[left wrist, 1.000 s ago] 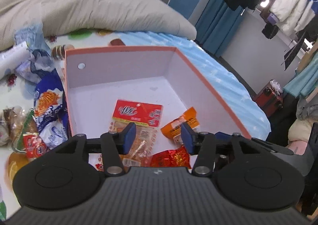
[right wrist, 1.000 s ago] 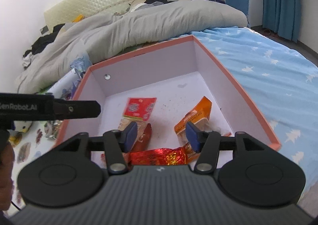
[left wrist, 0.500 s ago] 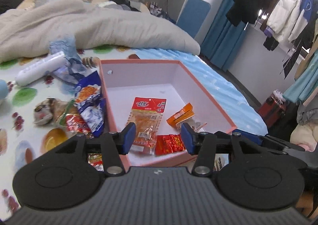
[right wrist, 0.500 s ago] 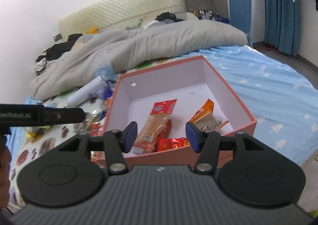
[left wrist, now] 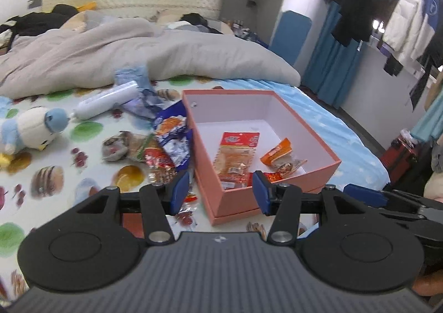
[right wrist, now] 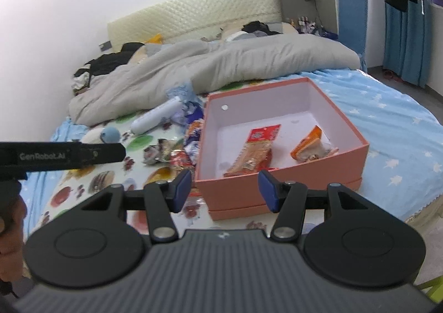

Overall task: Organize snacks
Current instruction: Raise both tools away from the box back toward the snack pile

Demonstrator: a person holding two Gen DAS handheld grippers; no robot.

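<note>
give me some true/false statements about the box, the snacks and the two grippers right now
1. The pink box has snack packets inside. True.
2. The left gripper is shut on a packet. False: it is open and holds nothing.
3. A pile of loose snacks lies on the bed beside the box. True.
4. The right gripper is open and empty. True.
5. A lid covers the box. False: its top is open, and the red-topped packet inside shows.
6. The stuffed toy sits inside the box. False: it lies on the bed, away from the box.
</note>
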